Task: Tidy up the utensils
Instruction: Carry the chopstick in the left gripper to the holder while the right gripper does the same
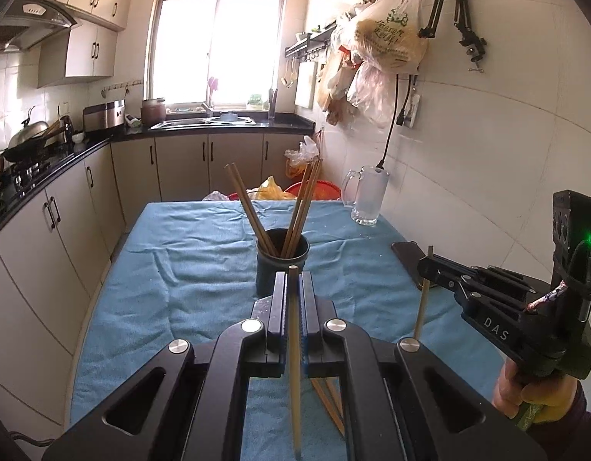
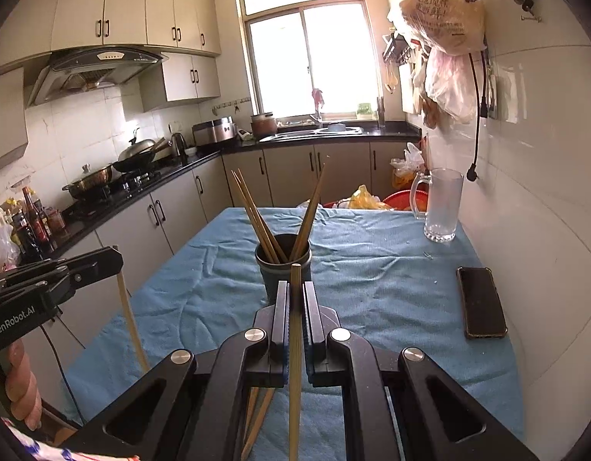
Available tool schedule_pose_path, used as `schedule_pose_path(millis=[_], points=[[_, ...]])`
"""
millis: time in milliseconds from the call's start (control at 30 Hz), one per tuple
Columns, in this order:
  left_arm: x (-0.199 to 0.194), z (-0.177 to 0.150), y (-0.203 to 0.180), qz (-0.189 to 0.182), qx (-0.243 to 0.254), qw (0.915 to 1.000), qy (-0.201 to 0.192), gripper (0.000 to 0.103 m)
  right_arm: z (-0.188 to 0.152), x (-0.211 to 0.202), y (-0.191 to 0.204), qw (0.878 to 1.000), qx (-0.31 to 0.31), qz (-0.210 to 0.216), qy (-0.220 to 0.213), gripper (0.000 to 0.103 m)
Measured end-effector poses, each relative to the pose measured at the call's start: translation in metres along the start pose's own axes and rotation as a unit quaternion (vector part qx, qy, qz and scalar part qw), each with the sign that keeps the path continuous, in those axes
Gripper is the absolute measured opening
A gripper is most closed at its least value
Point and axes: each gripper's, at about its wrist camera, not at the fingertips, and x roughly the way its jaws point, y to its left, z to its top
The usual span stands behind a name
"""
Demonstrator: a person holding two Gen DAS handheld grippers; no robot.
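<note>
A dark cup point(image 1: 282, 263) stands mid-table on the blue cloth and holds several wooden chopsticks point(image 1: 249, 211); it also shows in the right wrist view point(image 2: 283, 265). My left gripper point(image 1: 293, 282) is shut on one chopstick point(image 1: 294, 365), held upright just in front of the cup. My right gripper point(image 2: 295, 292) is shut on another chopstick point(image 2: 294, 345), also near the cup. Each gripper shows in the other's view, the right gripper point(image 1: 426, 265) and the left gripper point(image 2: 117, 259). A few loose chopsticks point(image 1: 330, 403) lie on the cloth below.
A glass mug point(image 2: 441, 207) stands at the table's far right by the tiled wall. A black phone point(image 2: 480, 301) lies on the right side of the cloth point(image 2: 372, 269). Kitchen counter point(image 2: 141, 188) with pans runs along the left. Bags hang on the wall.
</note>
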Motion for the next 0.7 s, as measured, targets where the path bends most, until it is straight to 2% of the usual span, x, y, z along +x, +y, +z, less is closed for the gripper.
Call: schedule_pose_path(millis=[700], points=[[-0.007,0.028,0.008,-0.003,0.005,0.9998,-0.018,0.005,0.027,0.001,0.009,1.0,-0.007,0.006,-0.024,0.006]])
